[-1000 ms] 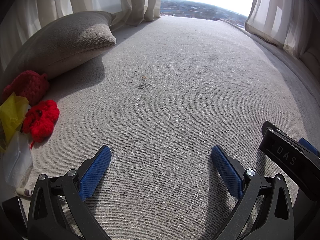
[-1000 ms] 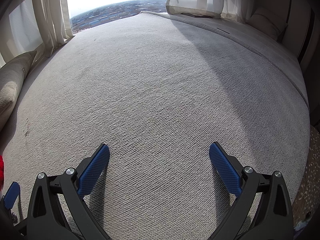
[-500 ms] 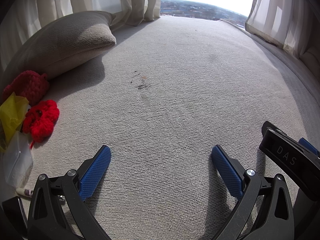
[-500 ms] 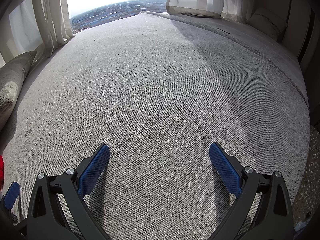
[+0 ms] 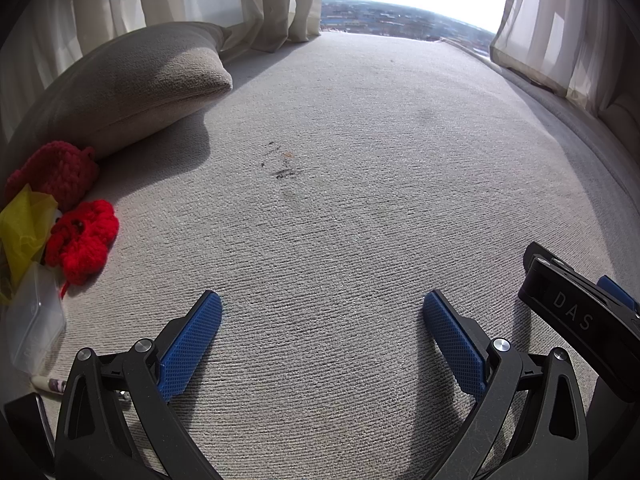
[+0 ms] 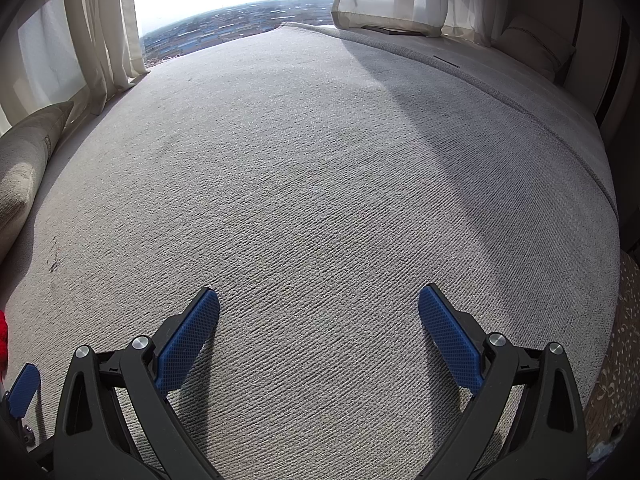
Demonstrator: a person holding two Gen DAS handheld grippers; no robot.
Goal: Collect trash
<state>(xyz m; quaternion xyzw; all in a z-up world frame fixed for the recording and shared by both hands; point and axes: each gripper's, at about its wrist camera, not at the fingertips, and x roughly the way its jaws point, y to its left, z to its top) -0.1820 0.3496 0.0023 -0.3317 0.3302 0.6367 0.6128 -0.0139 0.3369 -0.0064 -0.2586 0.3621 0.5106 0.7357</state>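
My left claw (image 5: 322,334) hangs released, jaws spread wide over bare grey carpet (image 5: 360,220), nothing between the blue pads (image 5: 190,346). My right claw (image 6: 319,330) is released the same way, gaping over empty carpet in the lower middle of its own frame

Outward from the left claw, the trash sits at the far left edge of that frame: a crumpled yellow wrapper (image 5: 22,232), a clear plastic container (image 5: 34,326) just below it and, at the lower left, a thin pen-like stick (image 5: 48,383) lying roughly crosswise, partly hidden behind my claw's frame. Two red knitted pieces (image 5: 82,234) touch the wrapper; whether they count as trash I cannot tell. A beige pillow (image 5: 132,88) lies beyond them in the upper left, and dark smudges (image 5: 282,170) mark the carpet mid-frame

So the pile lies to the left of the left claw, well off its line; I judge the left claw the nearer one, needing a swing leftward before closing

The right view shows almost none of this: only a sliver of red at its left edge, the pillow's end, curtains (image 6: 104,28) and a patterned surface (image 6: 616,360) at lower right
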